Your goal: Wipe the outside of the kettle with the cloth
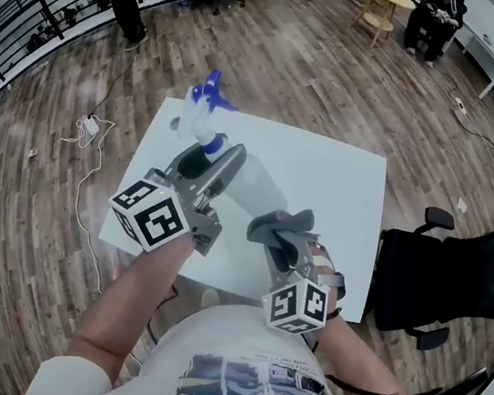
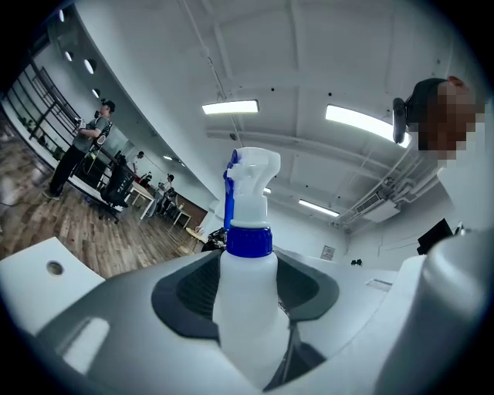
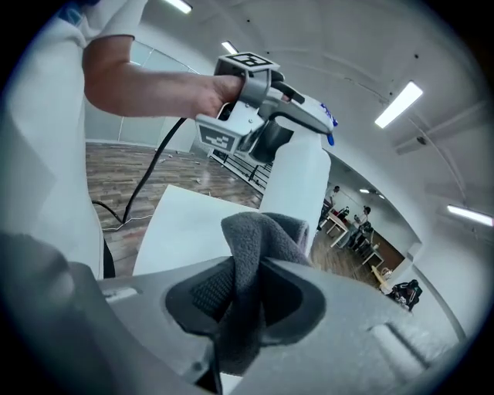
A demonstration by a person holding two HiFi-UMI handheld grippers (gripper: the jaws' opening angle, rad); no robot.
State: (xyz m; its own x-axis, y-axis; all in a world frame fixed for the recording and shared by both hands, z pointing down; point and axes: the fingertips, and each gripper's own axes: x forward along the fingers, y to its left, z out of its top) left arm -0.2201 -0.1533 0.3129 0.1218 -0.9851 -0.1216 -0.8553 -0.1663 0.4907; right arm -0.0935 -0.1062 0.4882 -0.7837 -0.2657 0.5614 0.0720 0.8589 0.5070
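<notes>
Closest in, the right gripper [image 3: 247, 297] has its jaws clamped on 1 grey cloth [image 3: 258, 247]. It's pinched mid-bunch, with a fat wad poking out past the jaw tips and the rest hanging below them. It looks soft, limp and super light, so I'd say it won't slip, but it'll squash and drag rather than push, so it's the wad out front that should do the rubbing. Just ahead of those jaws is 1 spray bottle [image 3: 297, 181]. It's near the cloth, though I can't tell if they touch. I see 0 kettles in any view, so the bottle is what's up for wiping. The left gripper [image 2: 247, 297] has its jaws closed on the bottle's shoulder, right under the blue collar, holding it off the tabletop [image 1: 342, 179]. It's smooth whitish plastic, probably slick and a bit squeezable, and its weight depends on the fill, which I can't read. The narrowing under the collar is a decent place to hold since it stops sliding, and it leaves the lower body free. Tally: 2 grippers, 1 cloth, 1 bottle, 1 tabletop. Way beyond the jaws there's a black chair [image 1: 456, 278] and 2 people far off.
</notes>
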